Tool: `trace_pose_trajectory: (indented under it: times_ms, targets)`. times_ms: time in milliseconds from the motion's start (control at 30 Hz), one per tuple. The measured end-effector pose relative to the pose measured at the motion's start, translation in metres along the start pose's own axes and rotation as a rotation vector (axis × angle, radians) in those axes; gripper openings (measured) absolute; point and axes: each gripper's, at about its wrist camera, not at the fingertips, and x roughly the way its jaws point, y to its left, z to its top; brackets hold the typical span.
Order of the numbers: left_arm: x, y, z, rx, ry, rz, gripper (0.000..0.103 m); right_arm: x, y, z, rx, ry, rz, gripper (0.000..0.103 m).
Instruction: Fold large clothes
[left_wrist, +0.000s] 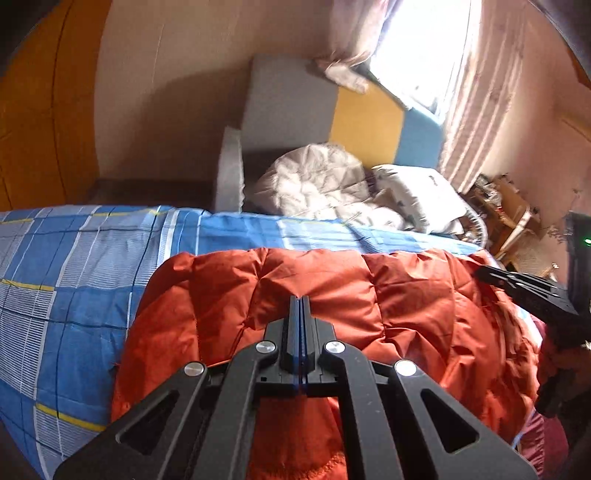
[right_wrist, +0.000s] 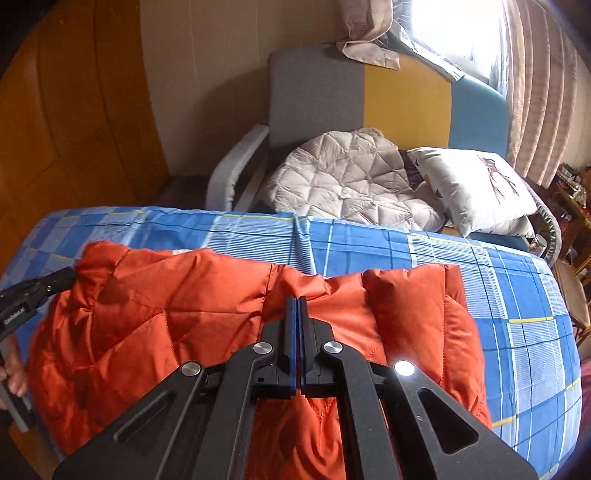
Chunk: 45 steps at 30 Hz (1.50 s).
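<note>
1. Left tool (left_wrist: 300, 297): jaws together, clamped on the far hem of the orange quilted jacket (left_wrist: 332, 306). The fabric puckers at the tips.
2. Right tool (right_wrist: 297, 298): jaws together, likewise pinching the jacket's far edge.
3. The jacket lies on the bed (right_wrist: 480, 280), spread from 9 to 3 o'clock below both tools.
4. Material: thin, slightly glossy shell over puffy stitched panels. Judged light, soft, springy and somewhat slippery, so seams and hems offer the surest hold.
5. Bedsheet: blue check cotton, matte and flat.
6. At 12 o'clock, an armchair (right_wrist: 317, 85) holds a grey quilted garment (right_wrist: 347, 177) and a pillow (right_wrist: 476, 184).
</note>
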Motion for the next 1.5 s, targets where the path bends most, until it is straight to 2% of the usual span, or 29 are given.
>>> trace_pose_trajectory:
  times_ms: [267, 467, 733, 1033, 1267, 1333, 1367, 1467, 1500]
  targets:
    - [0.055, 0.012, -0.016, -0.016, 0.082, 0.054, 0.000, 0.054, -0.001, -0.015, -0.037, 0.033, -0.069, 0.001]
    - [0.076, 0.017, -0.028, -0.020, 0.097, 0.043, 0.000, 0.080, -0.012, -0.025, 0.019, 0.049, -0.055, 0.000]
    - [0.088, 0.025, -0.034, -0.068, 0.092, 0.020, 0.000, 0.097, -0.022, -0.035, 0.089, 0.026, 0.000, 0.000]
    - [0.092, 0.027, -0.039, -0.077, 0.090, 0.027, 0.002, 0.112, -0.023, -0.042, 0.105, 0.035, 0.010, 0.000]
    - [0.090, 0.021, -0.038, -0.057, 0.107, 0.065, 0.002, 0.110, -0.024, -0.037, 0.101, 0.070, 0.007, 0.000]
    - [0.087, 0.017, -0.034, -0.040, 0.115, 0.098, 0.003, 0.103, -0.027, -0.032, 0.107, 0.098, 0.017, 0.000]
    - [0.081, 0.014, -0.032, -0.045, 0.113, 0.109, 0.003, 0.098, -0.029, -0.030, 0.116, 0.107, 0.025, 0.001]
    - [0.060, 0.008, -0.023, -0.092, 0.067, 0.102, 0.021, 0.075, -0.037, -0.026, 0.127, 0.075, 0.036, 0.001]
    - [0.053, 0.005, -0.019, -0.100, 0.048, 0.098, 0.023, 0.066, -0.041, -0.024, 0.132, 0.064, 0.036, 0.001]
